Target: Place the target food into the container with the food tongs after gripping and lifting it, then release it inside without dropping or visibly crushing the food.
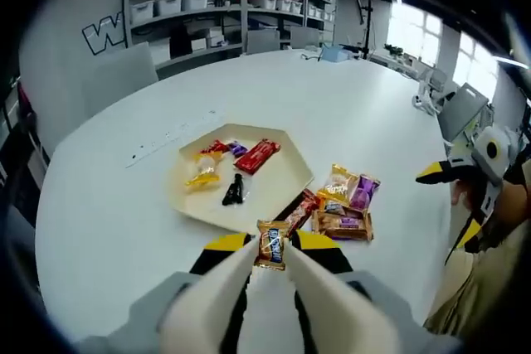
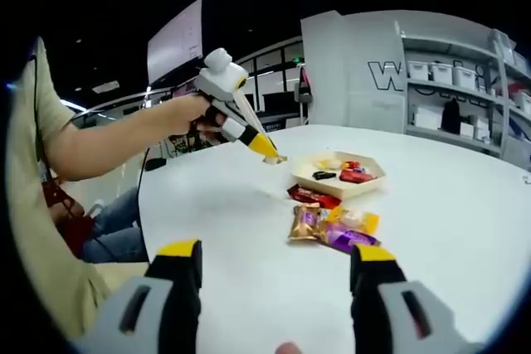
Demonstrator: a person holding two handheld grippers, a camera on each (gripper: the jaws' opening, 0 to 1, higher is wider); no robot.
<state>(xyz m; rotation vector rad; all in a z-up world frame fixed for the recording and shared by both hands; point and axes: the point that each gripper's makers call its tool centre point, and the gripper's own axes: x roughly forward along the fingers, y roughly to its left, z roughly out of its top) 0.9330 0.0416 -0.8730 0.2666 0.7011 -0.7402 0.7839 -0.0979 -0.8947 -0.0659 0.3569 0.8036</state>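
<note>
My left gripper [image 1: 272, 242] is shut on cream food tongs [image 1: 217, 288], and the tong tips pinch a small brown-and-gold snack packet [image 1: 272, 246]. The packet hangs just short of the near edge of a cream hexagonal tray [image 1: 282, 181] that holds several wrapped snacks. In the right gripper view the same packet [image 2: 273, 157] hangs above the table, left of the tray [image 2: 332, 189]. A loose pile of wrapped snacks [image 1: 344, 206] [image 2: 333, 226] lies beside the tray. My right gripper [image 2: 276, 259] stands open and empty, and it also appears at the right edge of the left gripper view [image 1: 452, 205].
Everything sits on a large round white table [image 1: 116, 205]. A red snack bar [image 1: 303, 209] lies against the tray's near corner. A person's bare arm [image 2: 116, 143] reaches over the table's left side. Shelves with white bins [image 1: 191, 2] and chairs stand behind the table.
</note>
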